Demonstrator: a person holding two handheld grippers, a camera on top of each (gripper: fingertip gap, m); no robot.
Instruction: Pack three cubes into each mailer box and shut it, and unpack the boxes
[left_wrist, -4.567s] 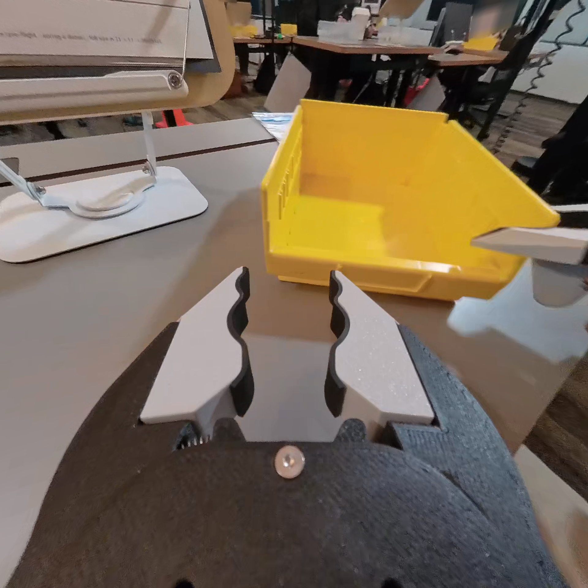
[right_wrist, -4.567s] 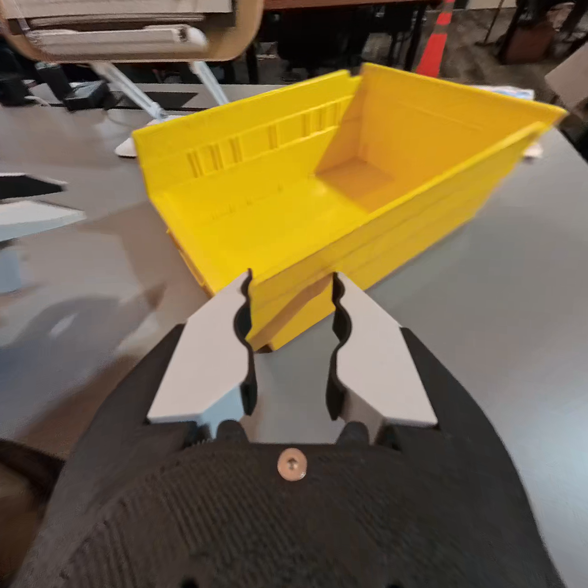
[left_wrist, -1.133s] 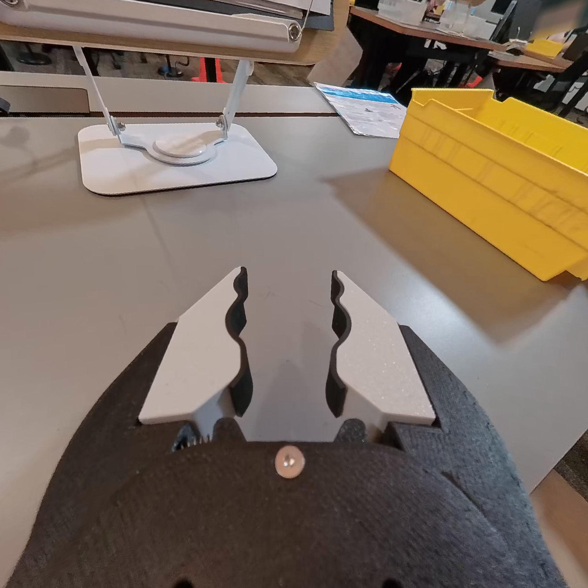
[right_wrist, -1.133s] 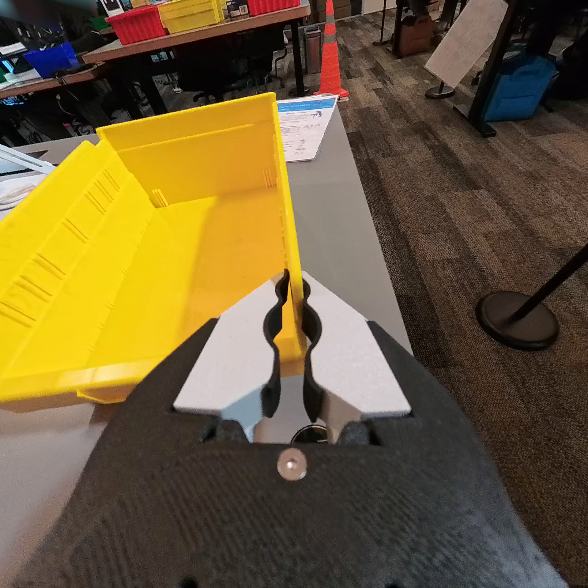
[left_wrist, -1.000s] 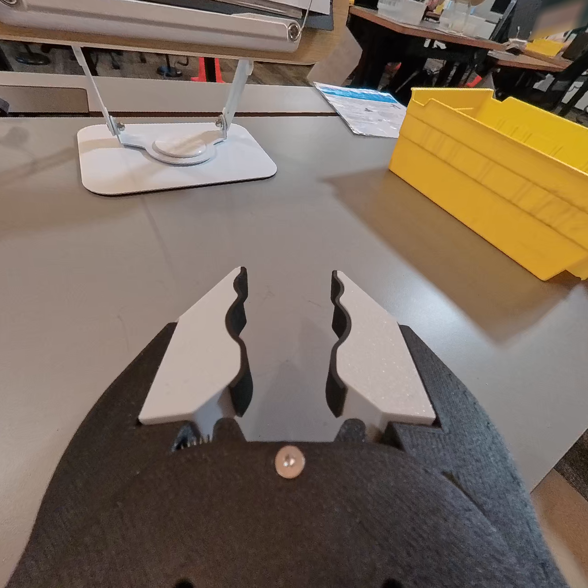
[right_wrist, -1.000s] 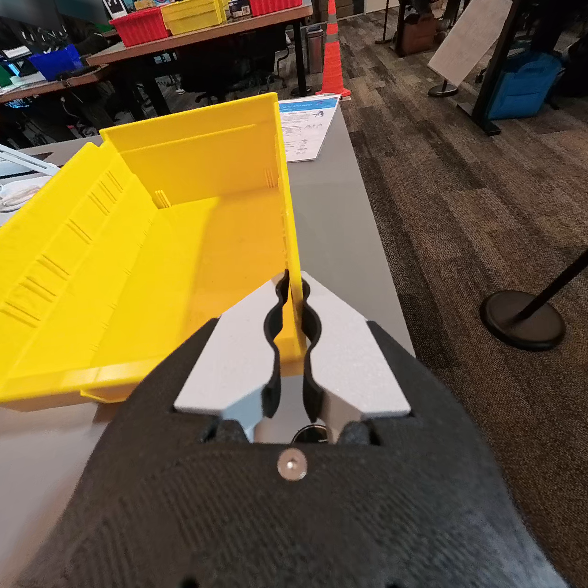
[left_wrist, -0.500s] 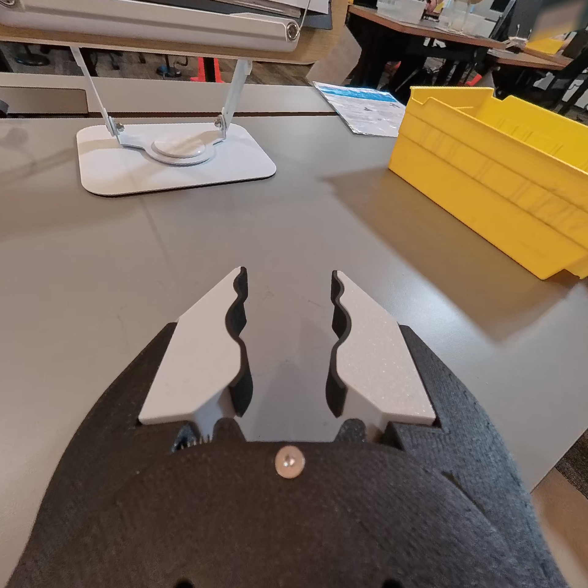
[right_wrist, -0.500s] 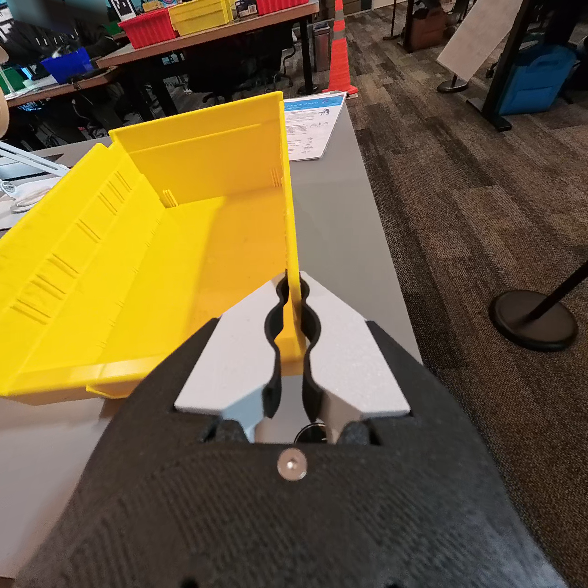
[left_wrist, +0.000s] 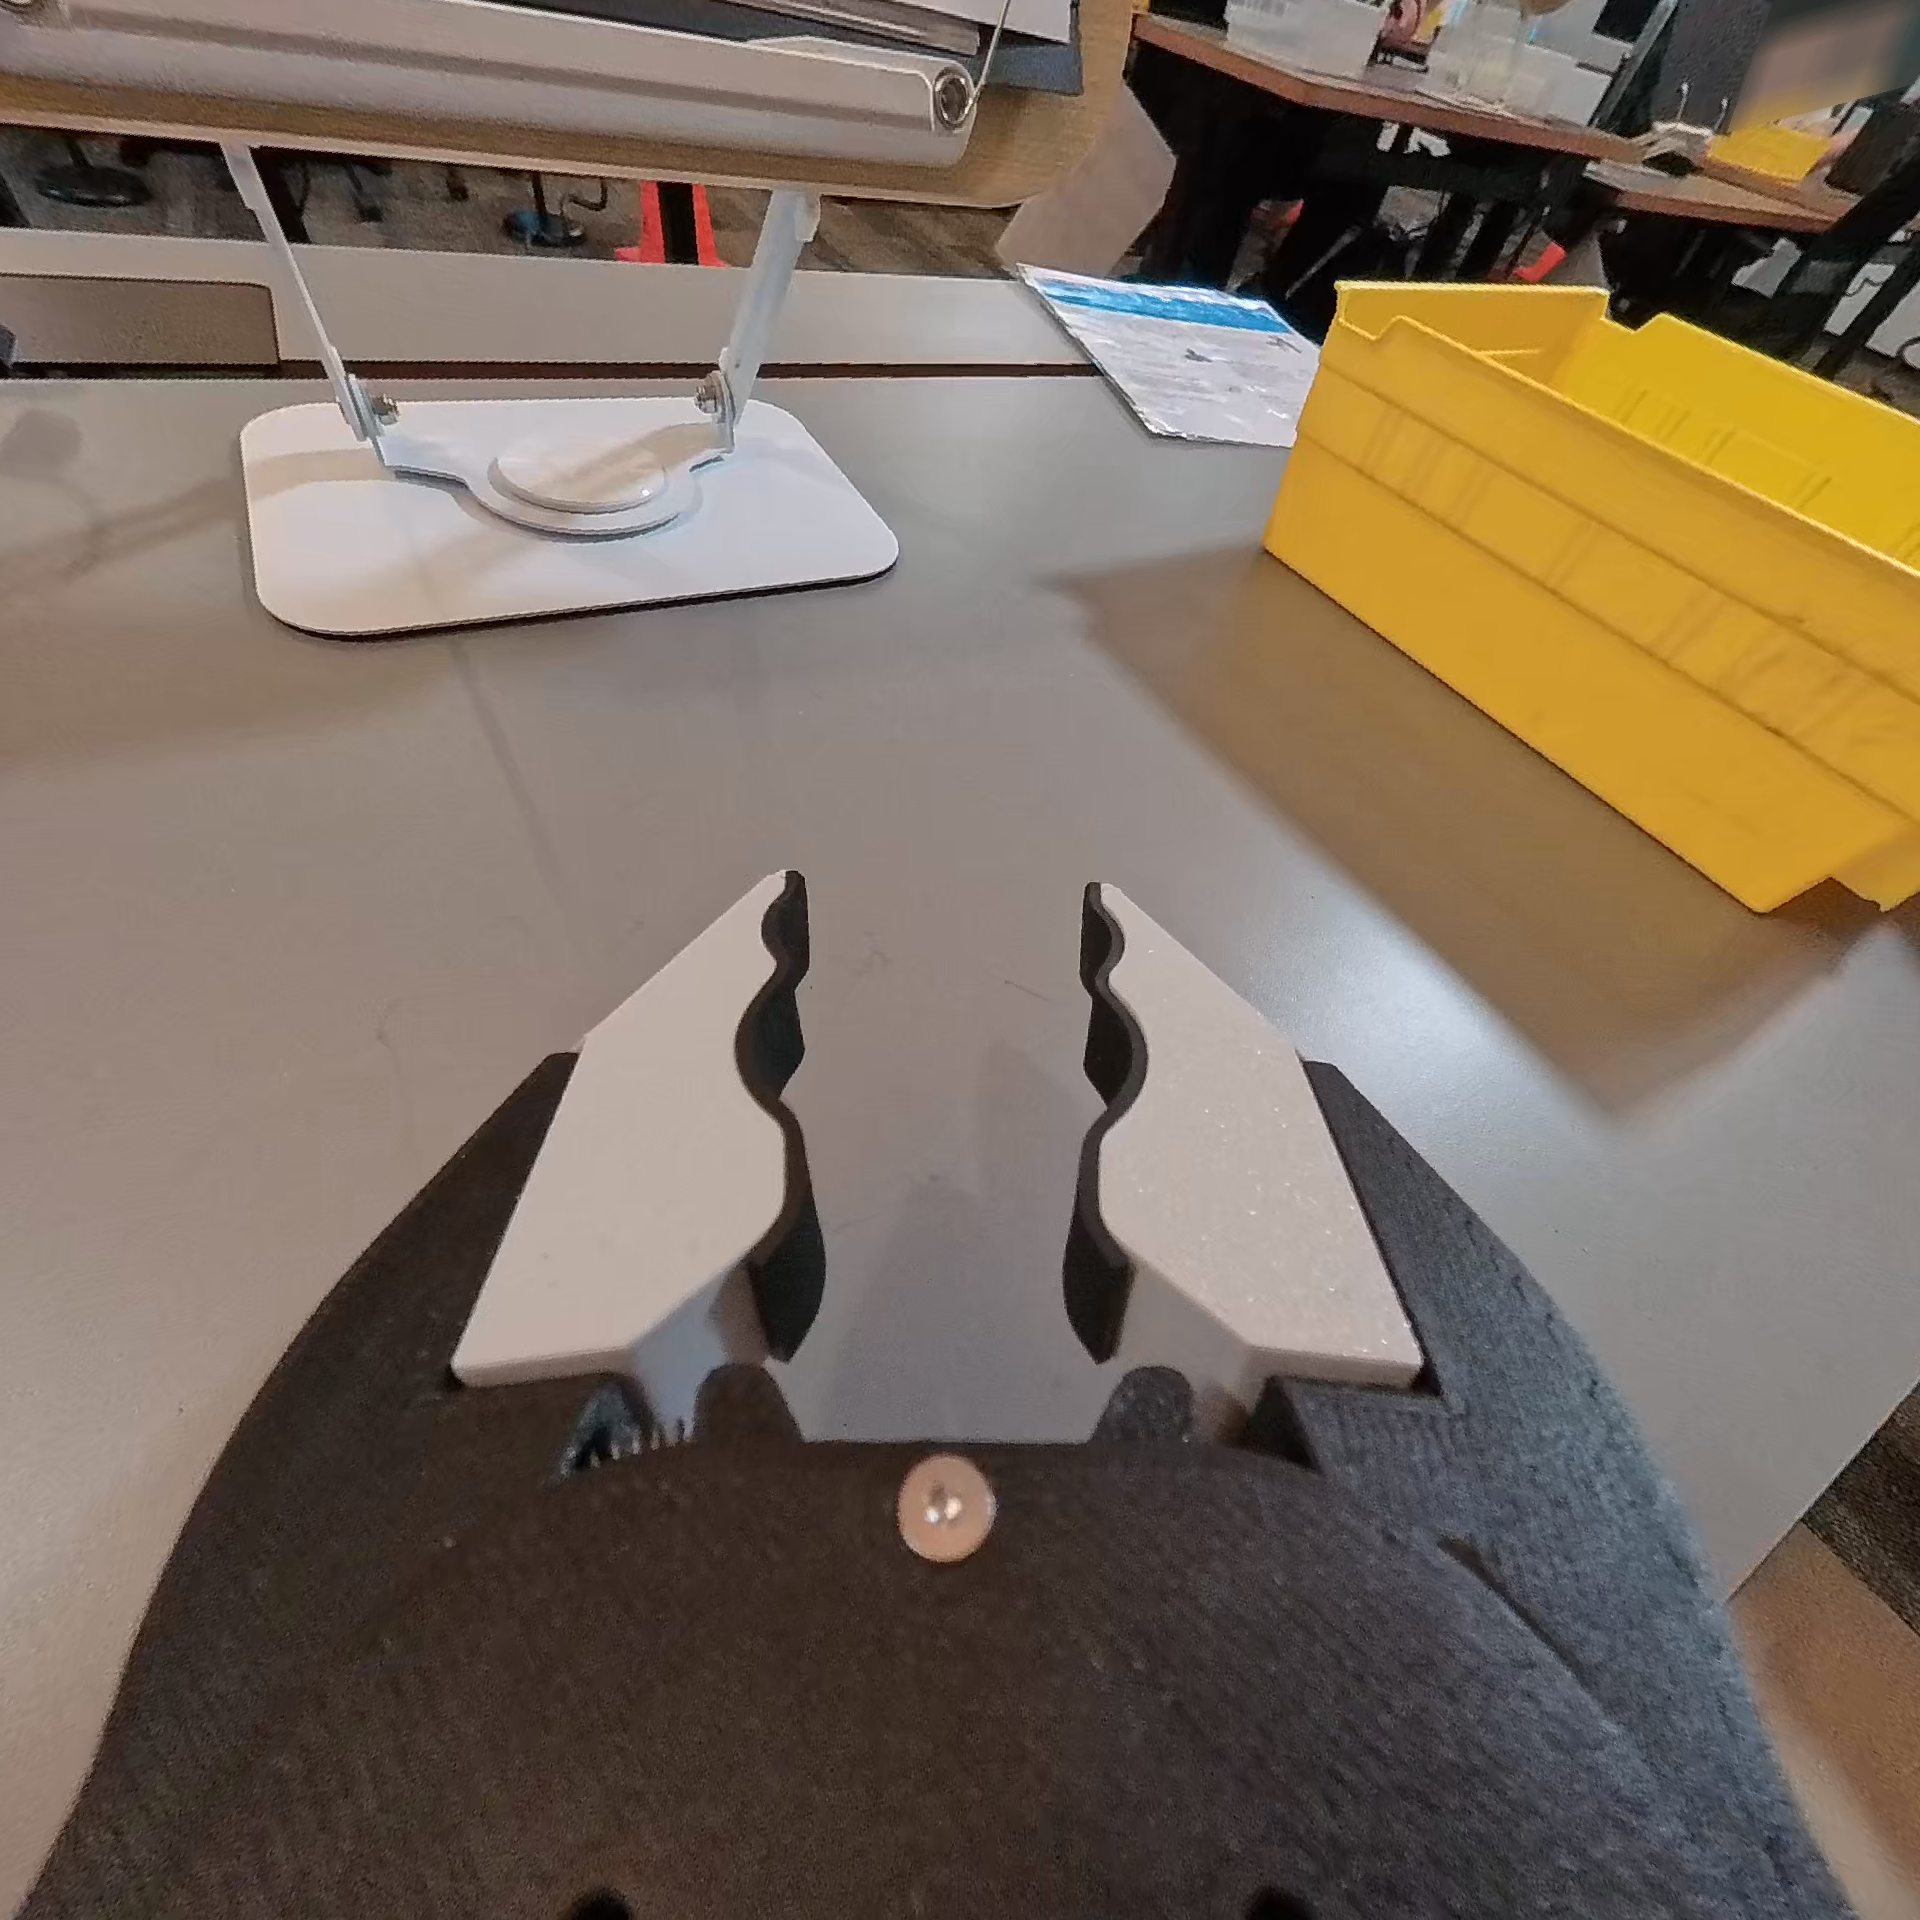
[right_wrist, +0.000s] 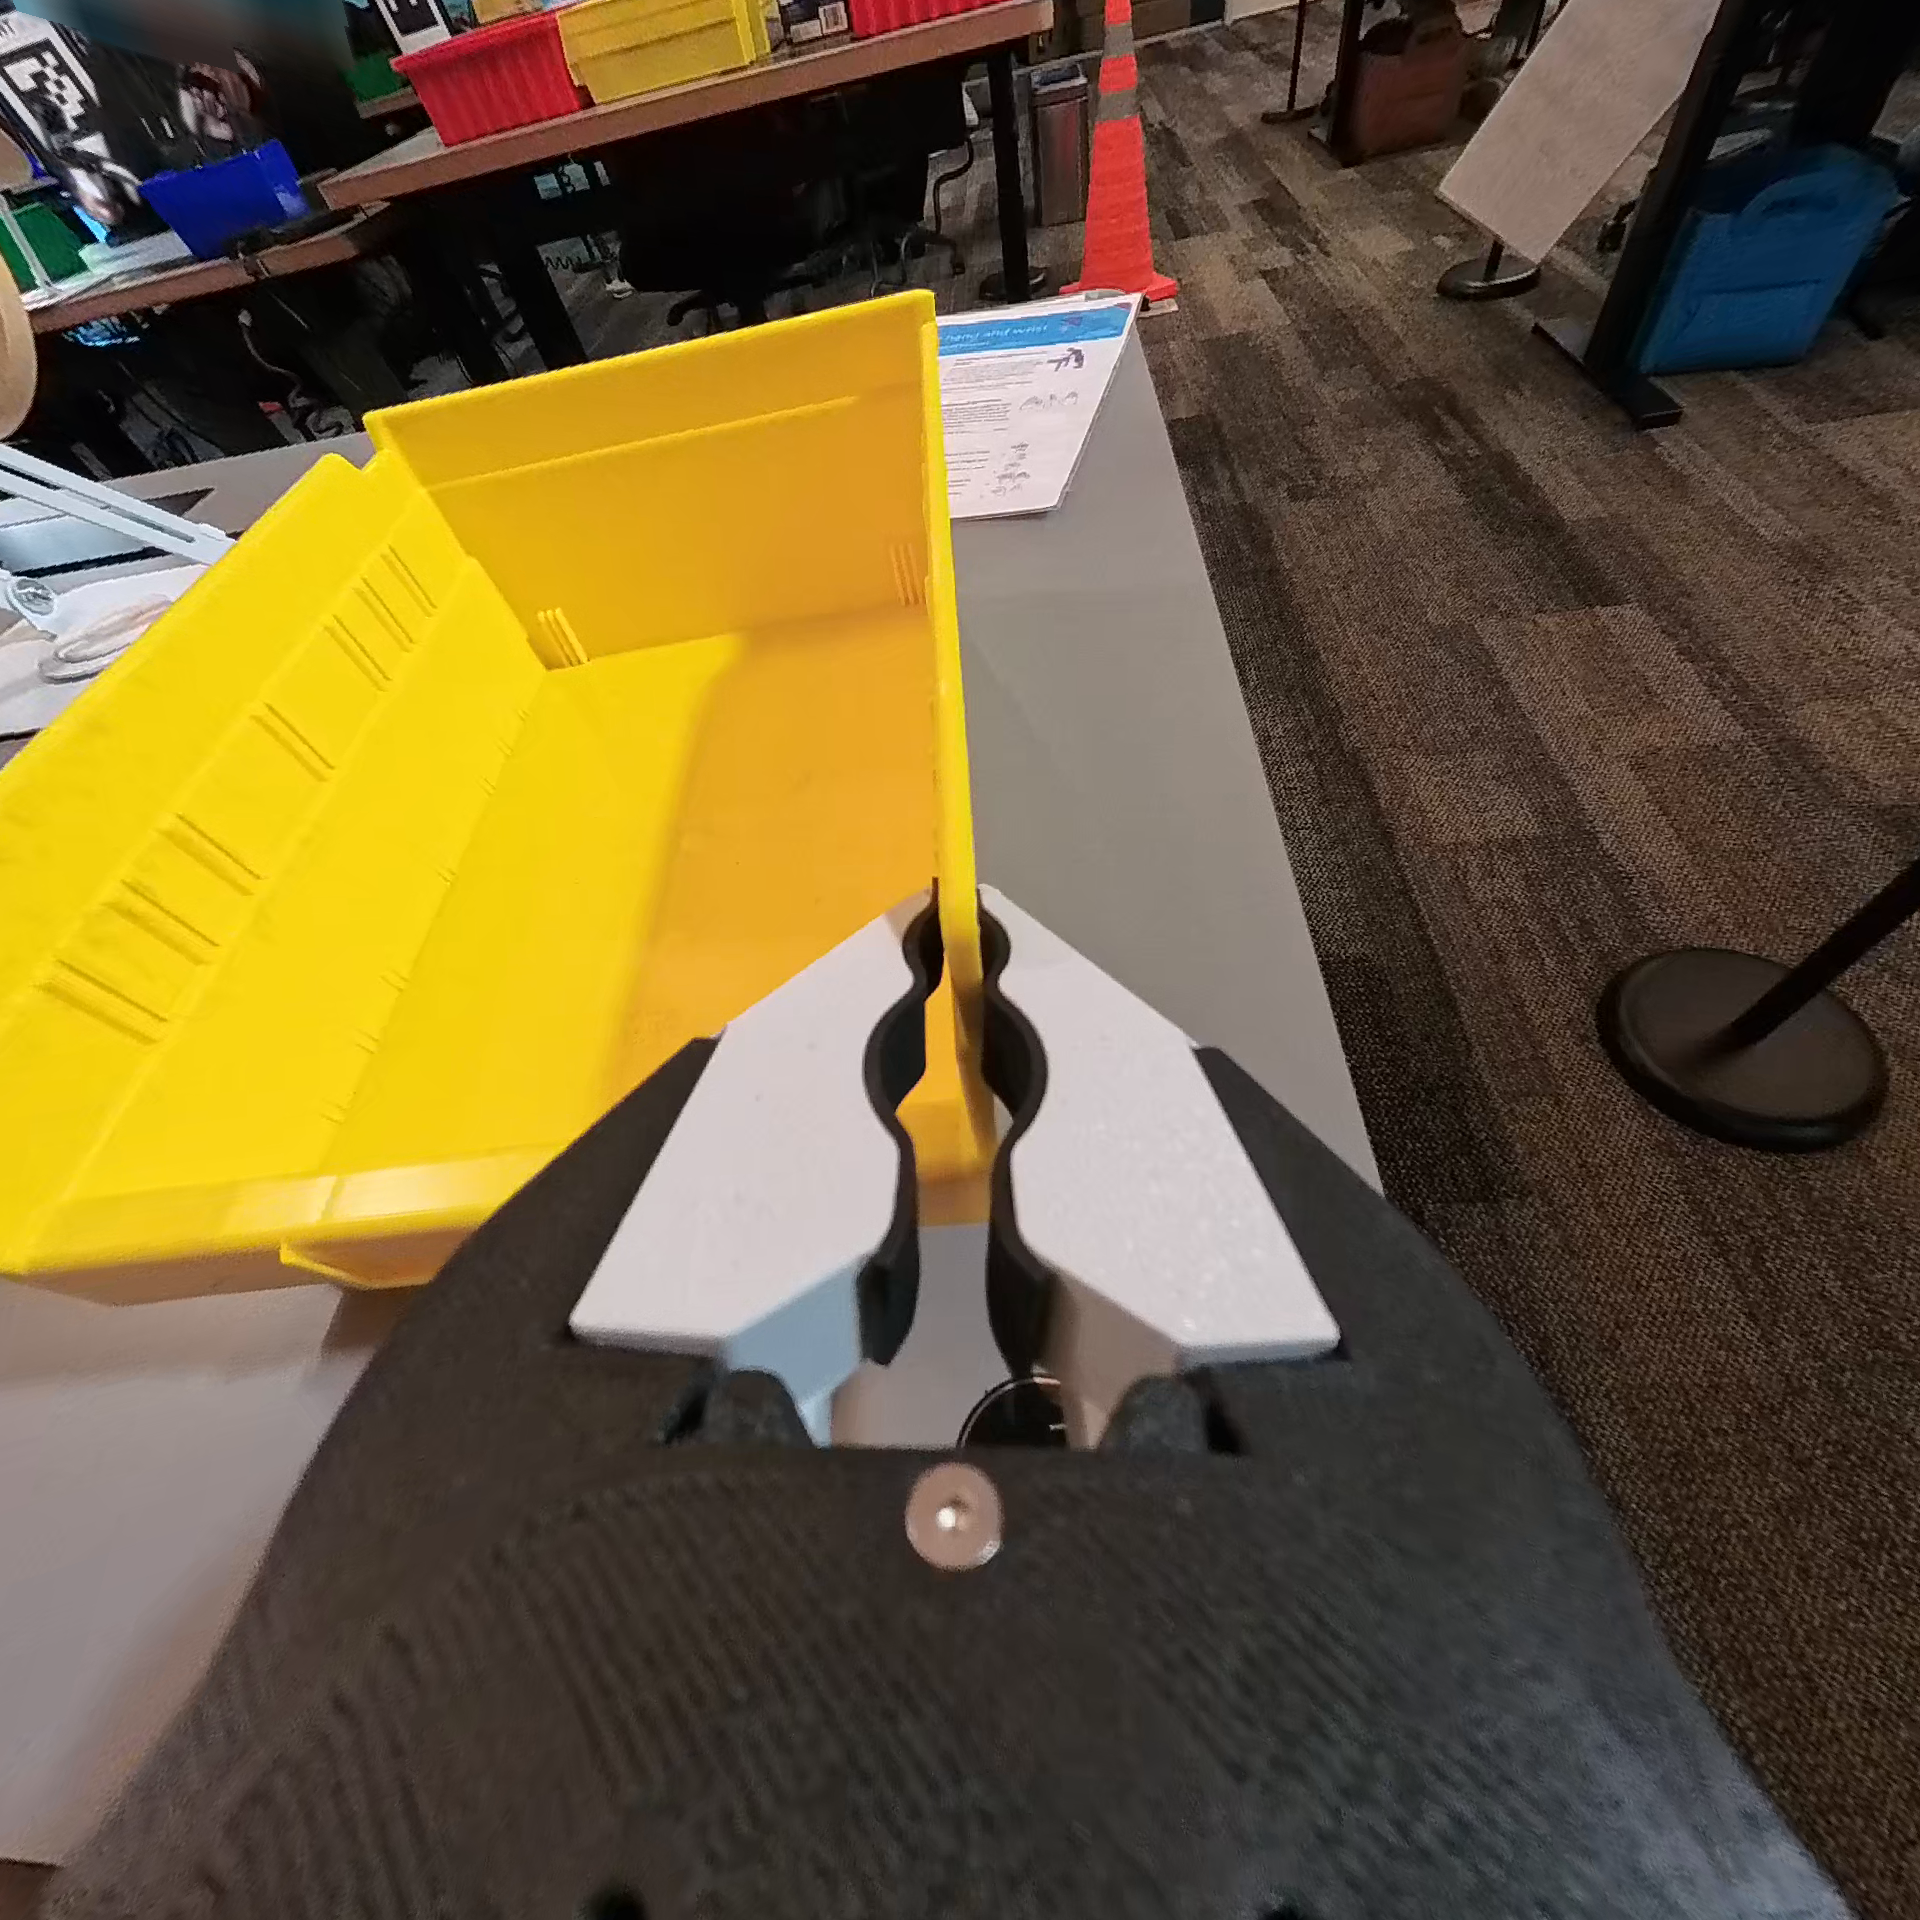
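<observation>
Grey table (left_wrist: 935, 727), yellow bin (right_wrist: 623, 831) wall pinched in right gripper (right_wrist: 956, 925), left gripper (left_wrist: 943, 894) jaws spread

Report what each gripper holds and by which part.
The right gripper clamps the yellow bin by the near end of its right side wall. The left gripper holds nothing.

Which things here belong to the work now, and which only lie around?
In use:
- yellow bin, side wall gripped
- right gripper, shut on it
- left gripper, open, empty

Lying about:
- white stand
- printed sheet
- traffic cone
</observation>
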